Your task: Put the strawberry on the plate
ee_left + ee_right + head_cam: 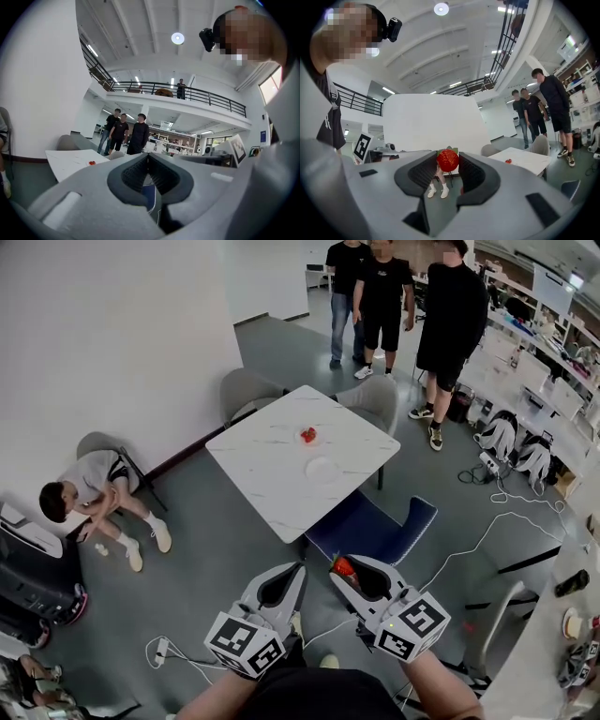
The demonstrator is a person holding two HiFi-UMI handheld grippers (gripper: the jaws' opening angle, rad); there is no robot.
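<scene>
Strawberry (448, 161) looks light, soft, easily bruised; right gripper (447, 157) pinches its sides at the jaws' tips. Left gripper (148, 155) jaws closed, empty. Plate (322, 469) lies far off.

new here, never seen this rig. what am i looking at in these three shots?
There is no robot here: a person holds a two-jaw gripper in each hand. The head view comes from a camera on their head, looking down. The other two come from cameras riding on each gripper, looking along its jaws. The marker cubes are part of the grippers. The right gripper is clamped on a strawberry. The left gripper is closed and empty. Ahead stands a white table with an empty plate and a small red item, likely more fruit. The grippers are short of the table.
</scene>
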